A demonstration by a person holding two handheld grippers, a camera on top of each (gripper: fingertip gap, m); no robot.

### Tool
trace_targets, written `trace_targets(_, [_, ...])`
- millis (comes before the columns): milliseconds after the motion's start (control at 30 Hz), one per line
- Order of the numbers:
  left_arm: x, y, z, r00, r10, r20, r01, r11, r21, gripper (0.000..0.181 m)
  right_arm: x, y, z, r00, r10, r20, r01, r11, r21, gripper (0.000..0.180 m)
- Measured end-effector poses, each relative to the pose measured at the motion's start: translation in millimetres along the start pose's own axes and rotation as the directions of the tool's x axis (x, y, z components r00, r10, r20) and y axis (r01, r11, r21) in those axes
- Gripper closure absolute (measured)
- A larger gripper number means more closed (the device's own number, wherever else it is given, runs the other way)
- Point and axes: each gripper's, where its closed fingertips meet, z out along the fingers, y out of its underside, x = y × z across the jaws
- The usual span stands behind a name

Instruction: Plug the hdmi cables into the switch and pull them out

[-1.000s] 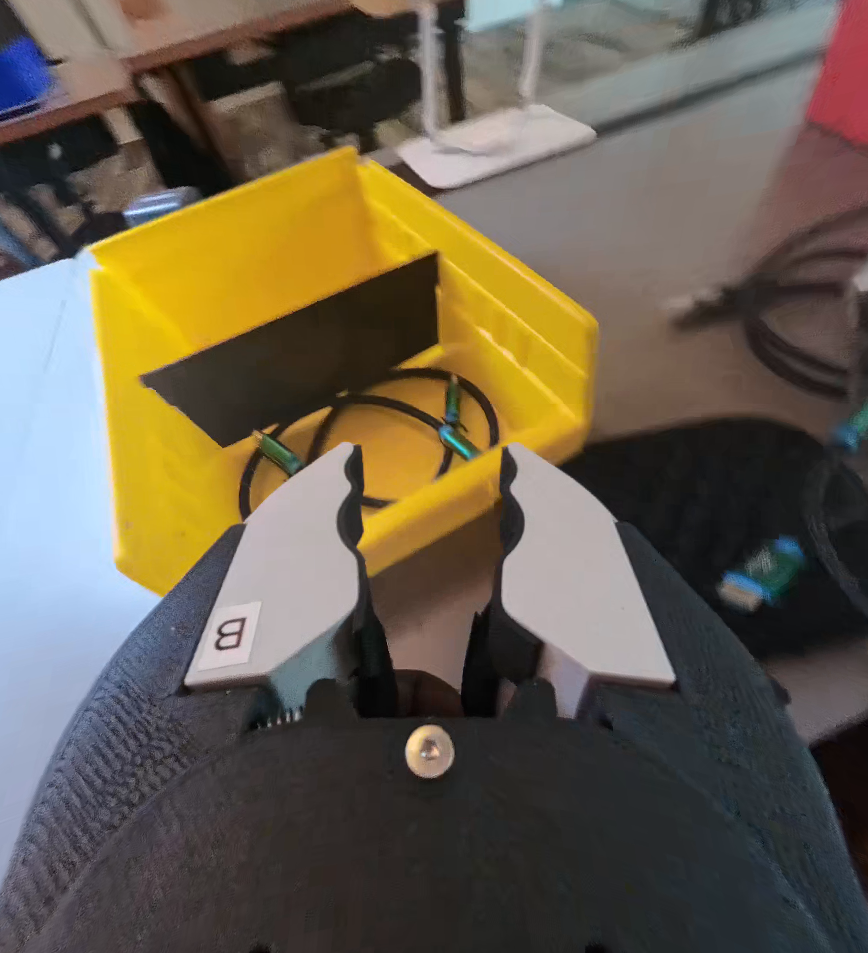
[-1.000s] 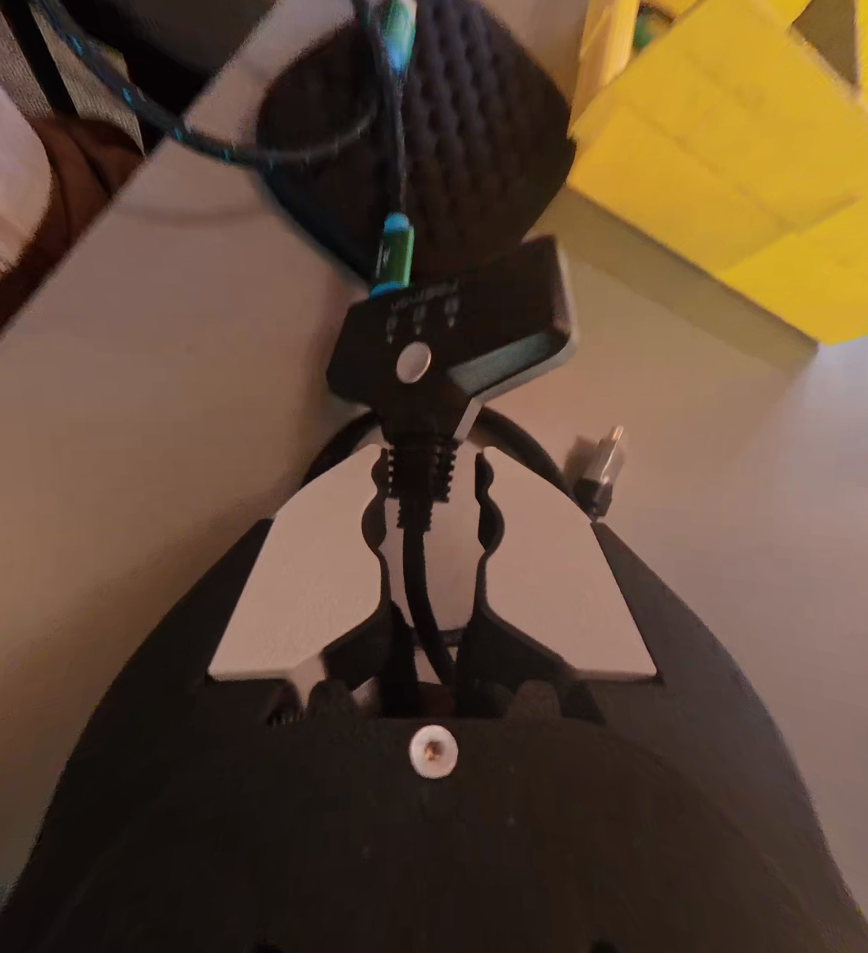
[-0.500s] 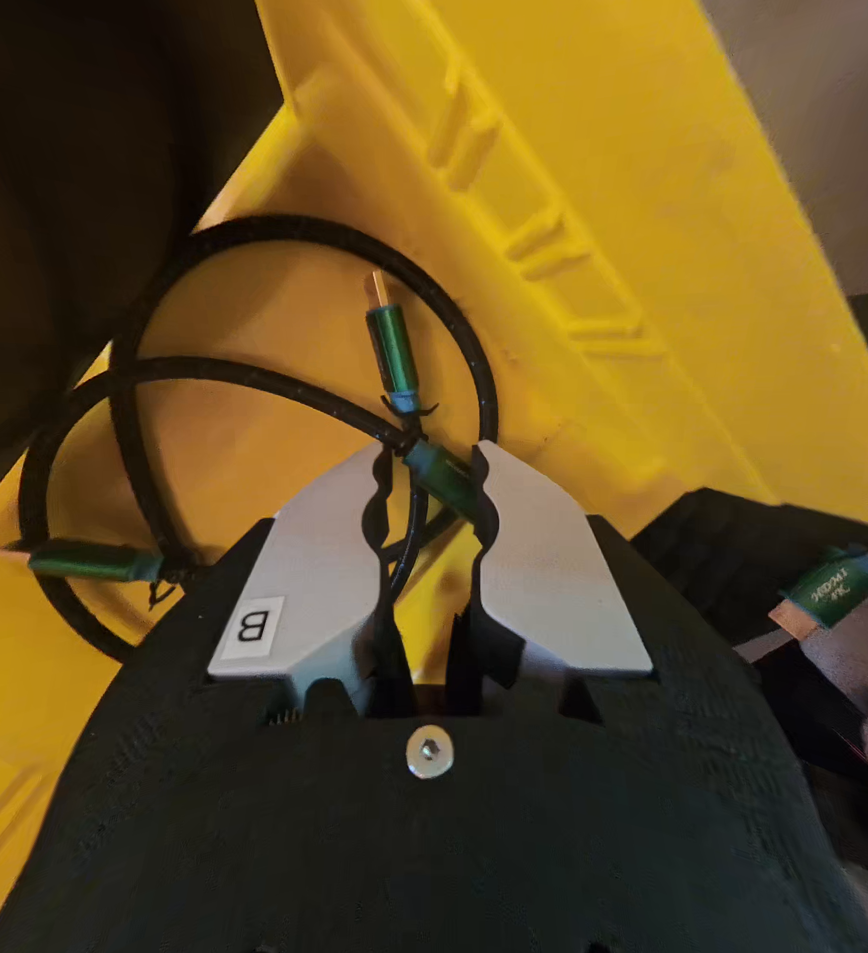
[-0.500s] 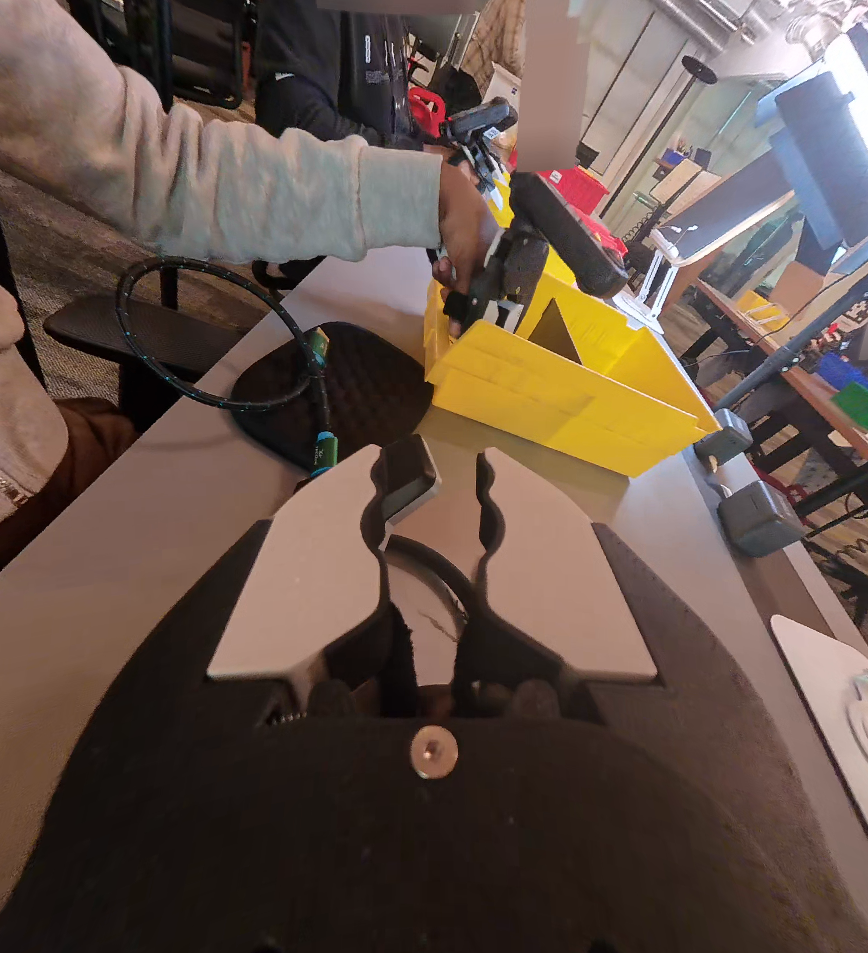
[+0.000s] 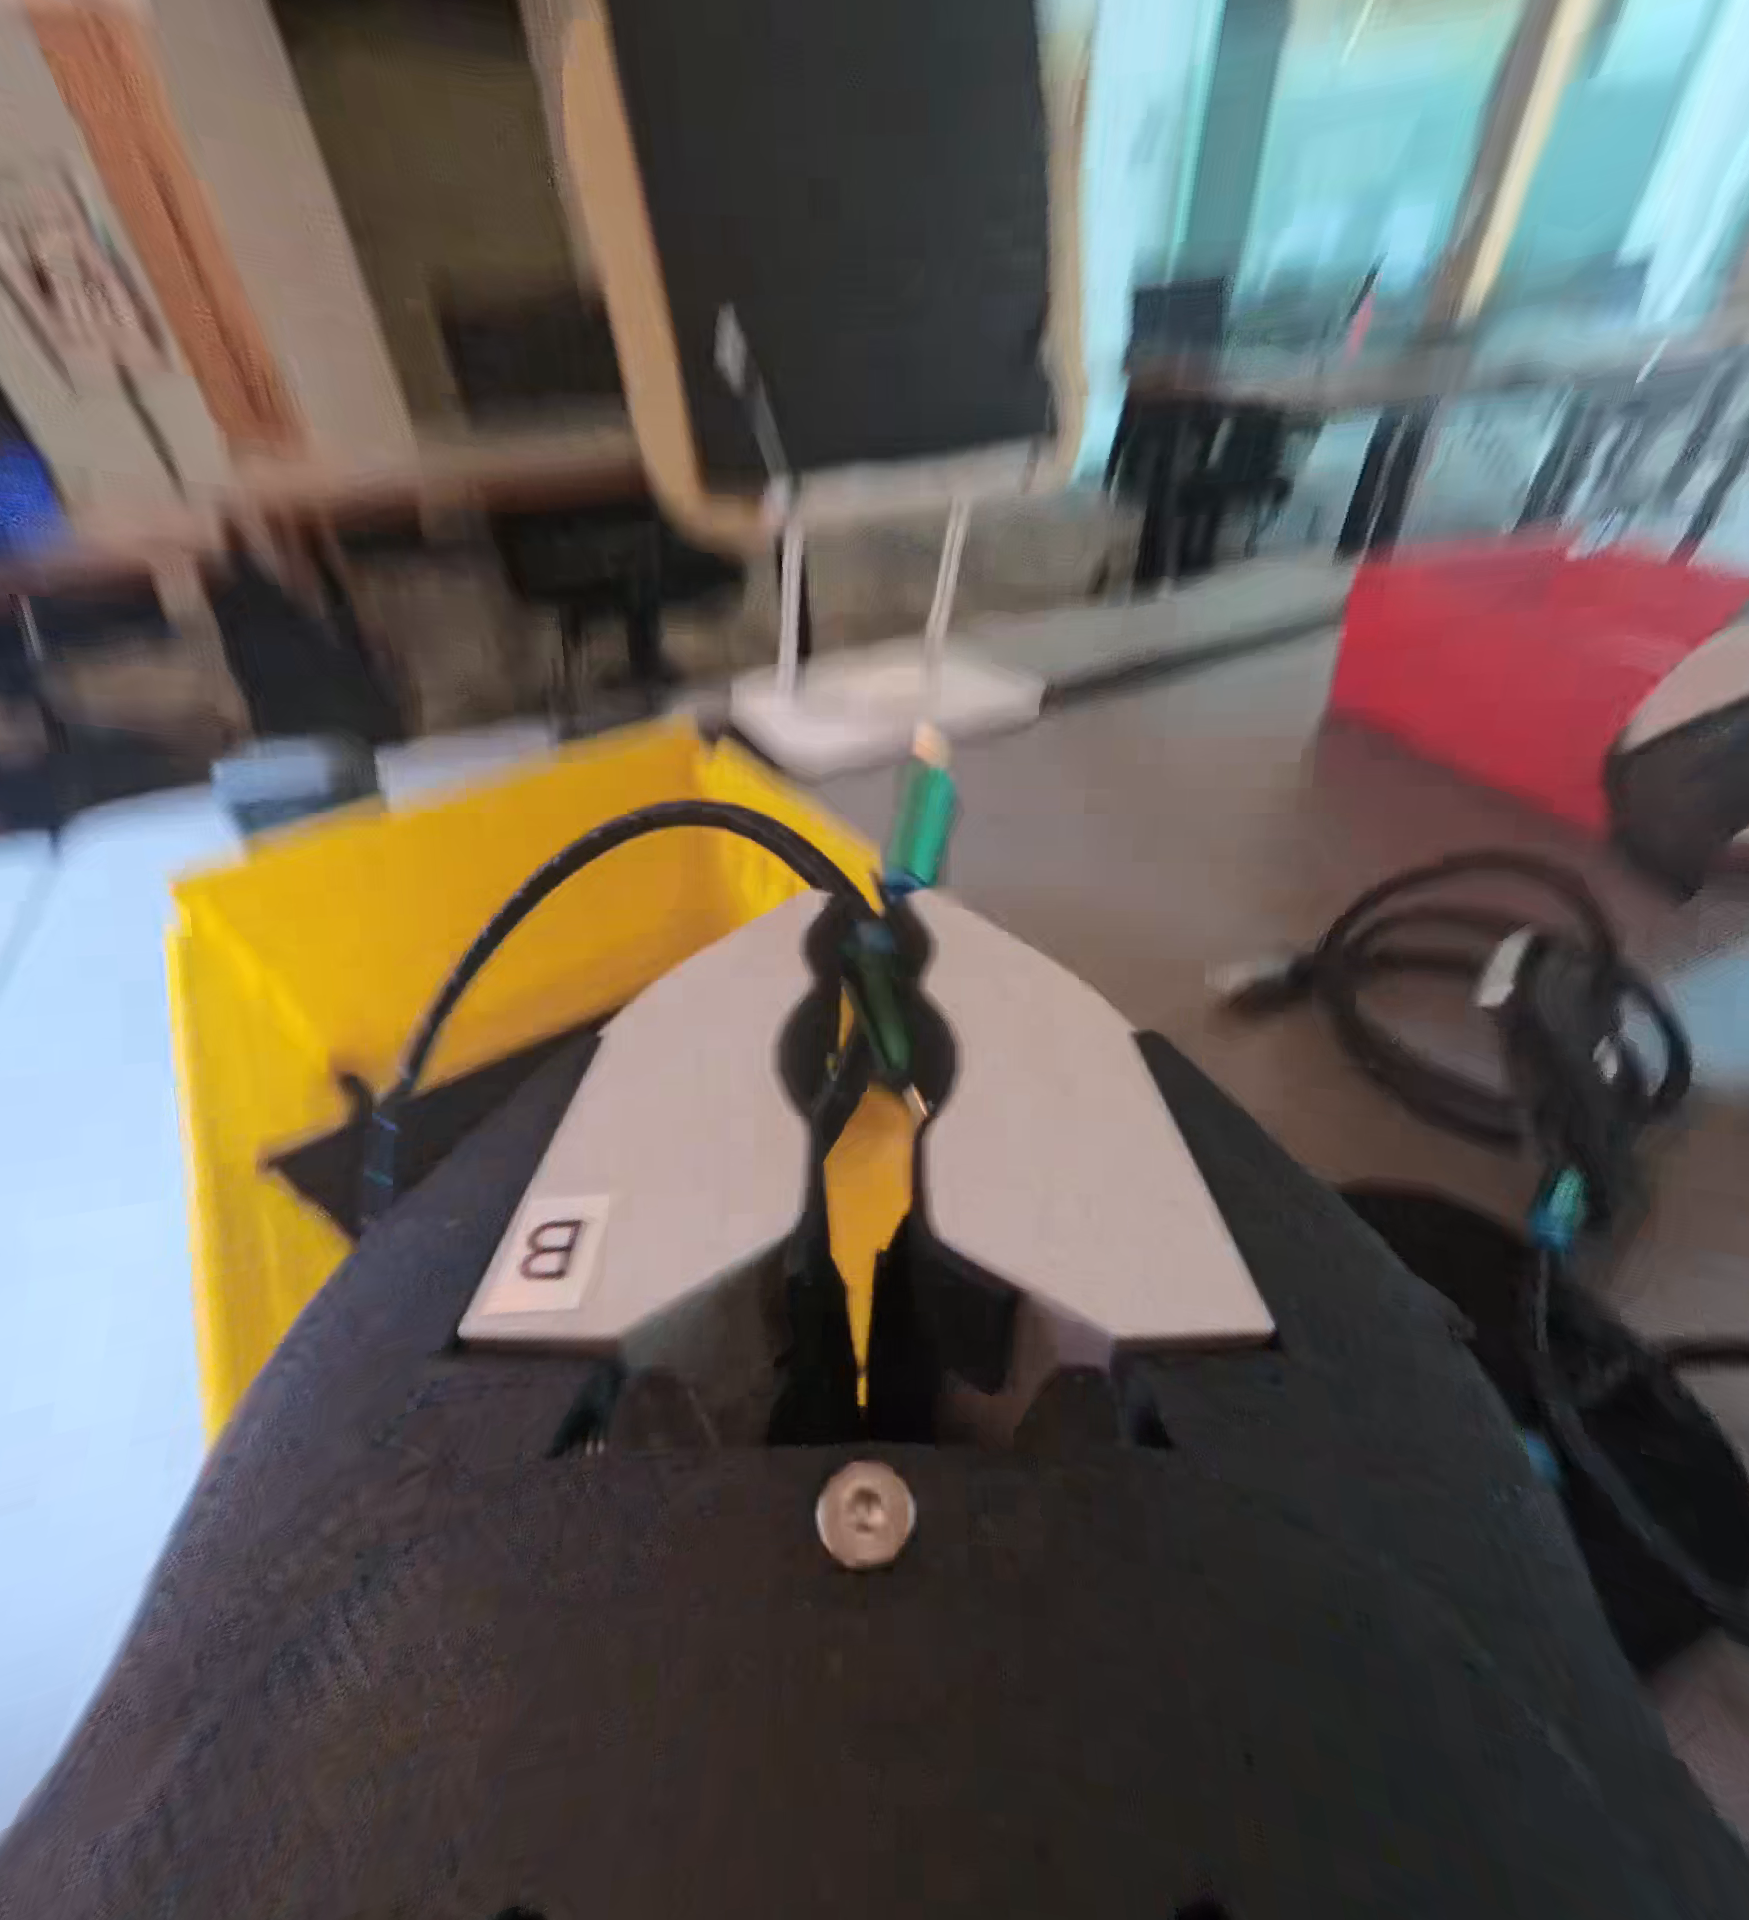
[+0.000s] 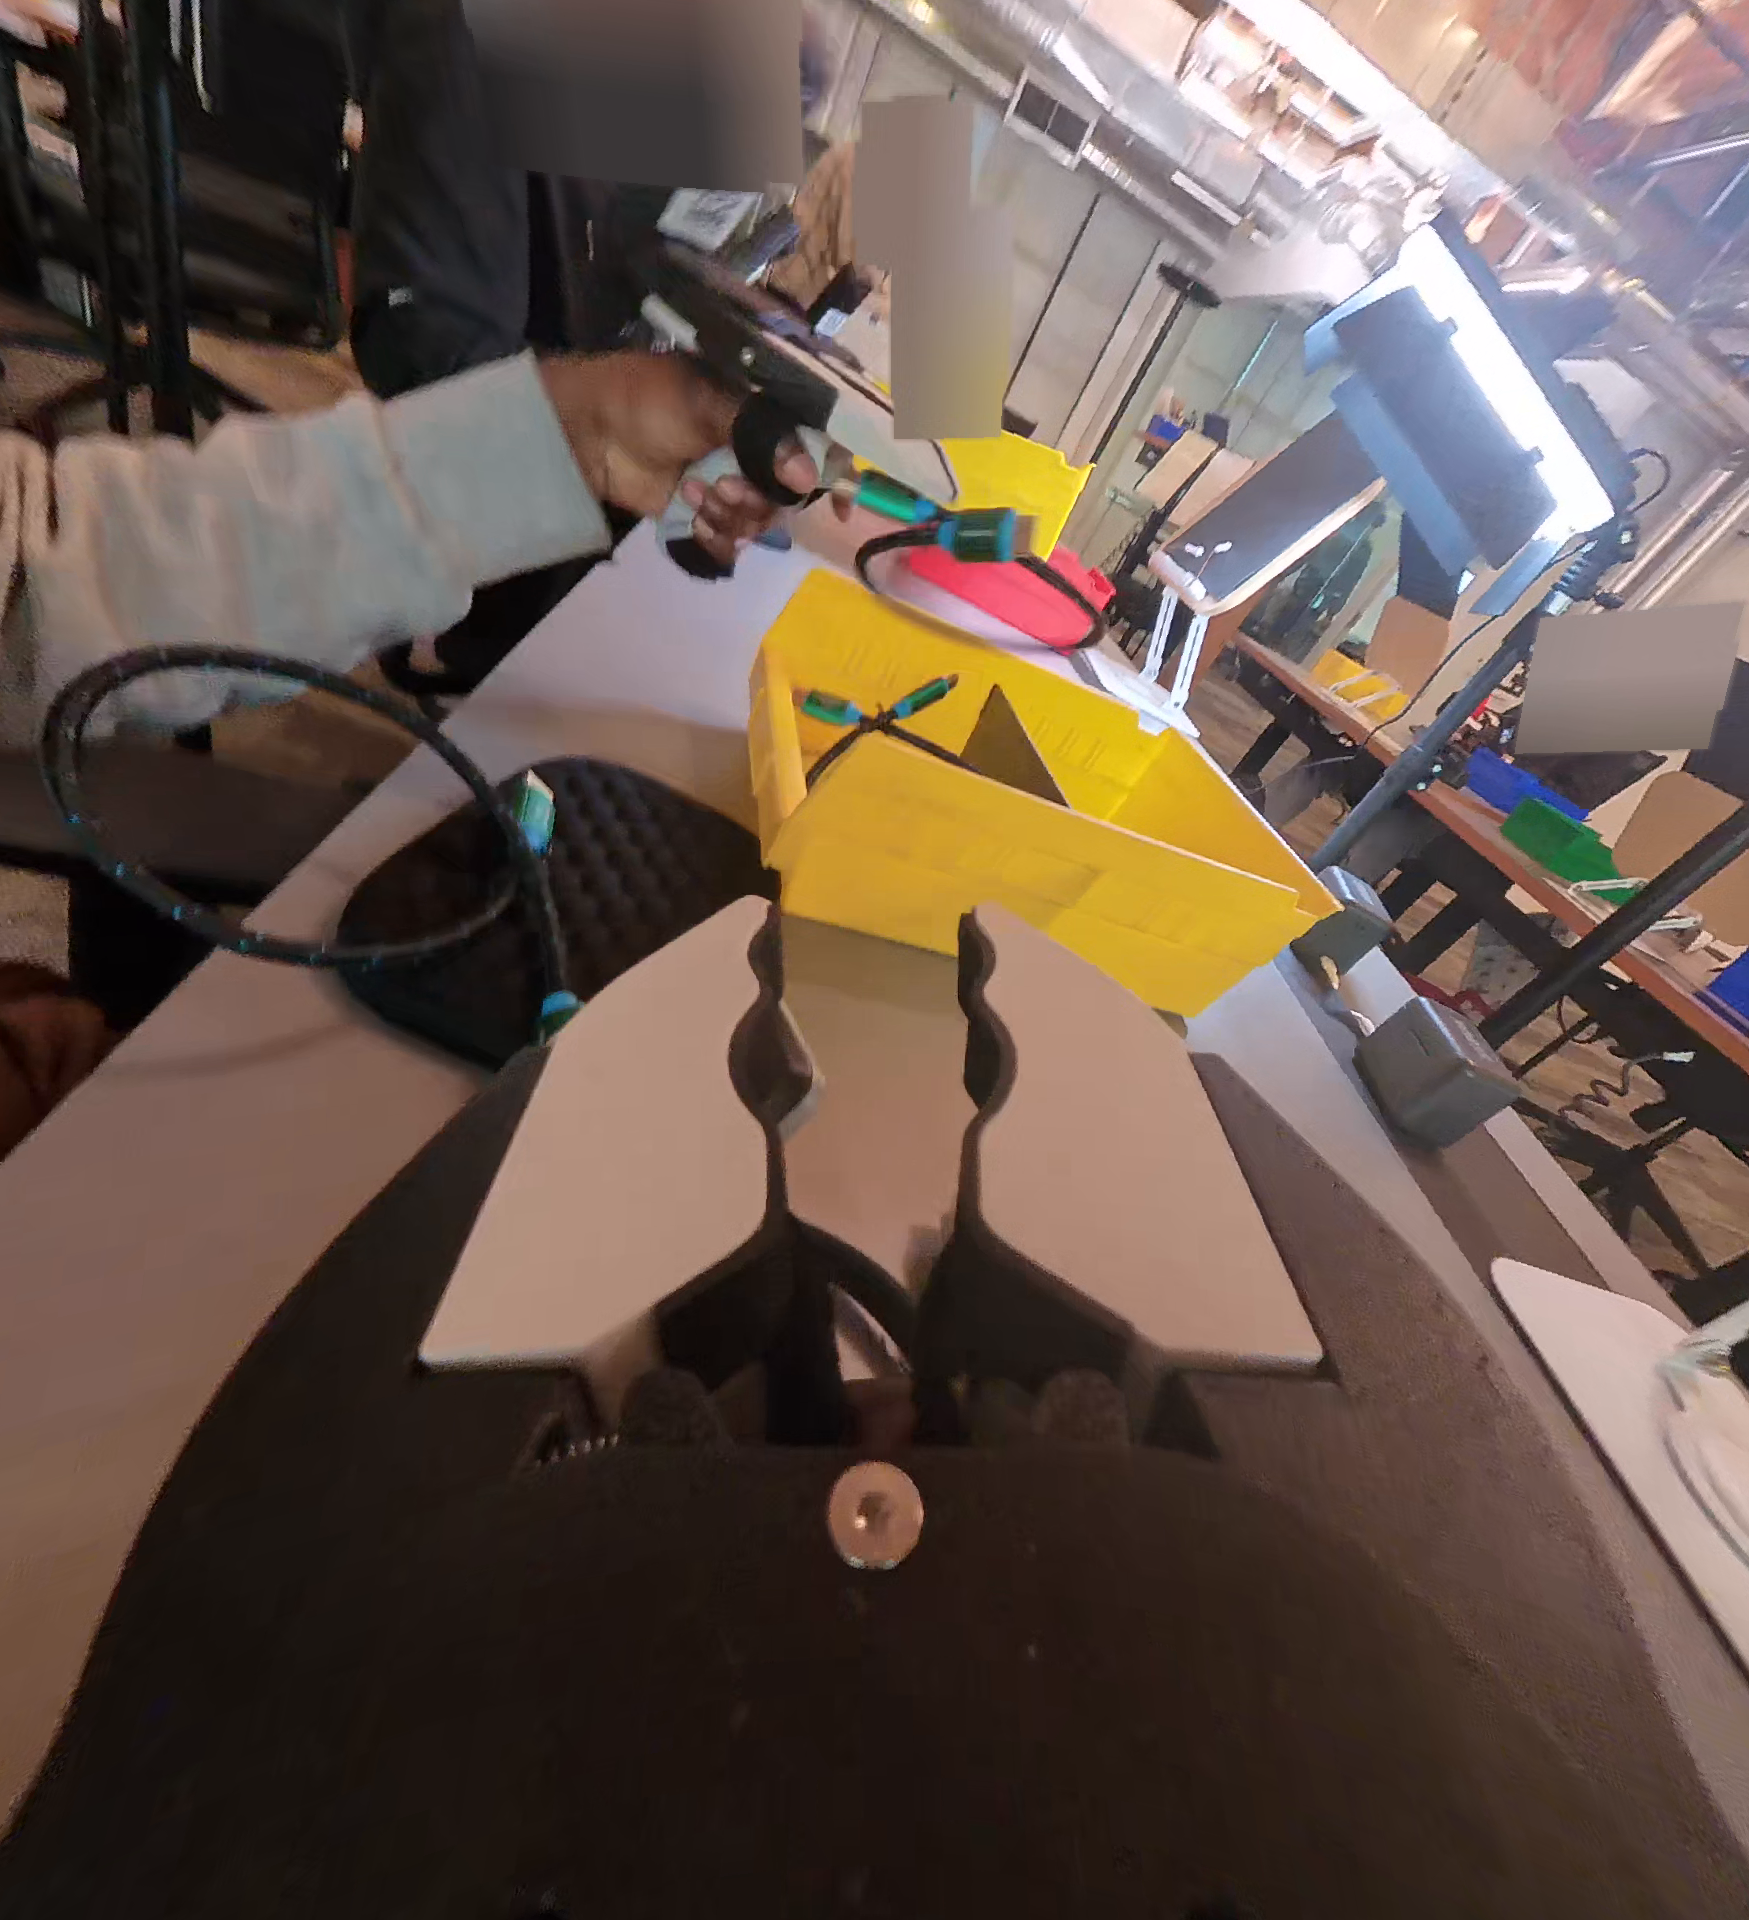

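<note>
One black HDMI cable (image 5: 579, 883), green plug (image 5: 875, 1003) pinched between closed left hand-held gripper (image 5: 875, 935) fingers, lifted above yellow bin (image 5: 330, 935). Right hand-held gripper (image 6: 865, 935) open, empty, over grey bench (image 6: 174, 1195) near black mat (image 6: 631, 862).

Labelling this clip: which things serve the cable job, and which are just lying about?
Job: left claw, shut on thin black green-plugged HDMI cable; yellow plastic bin; thick braided cable.
Lying about: grey box; red bin.
</note>
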Motion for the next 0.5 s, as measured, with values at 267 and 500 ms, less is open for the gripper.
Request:
trace_targets(267, [52.0, -20.1, -1.2, 0.966, 0.259, 0.014, -0.257, 0.949, 0.183, 0.181, -13.2, 2.5, 22.6, 1.0, 0.026, 0.001, -0.026, 1.0, 0.005, 0.147])
trace_targets(500, [54.9, 21.0, -0.8, 0.986, 0.136, -0.101, -0.129, 0.989, 0.076, 0.144, -14.1, 6.1, 25.6, 0.999, 0.032, 0.001, -0.032, 0.999, -0.008, 0.147])
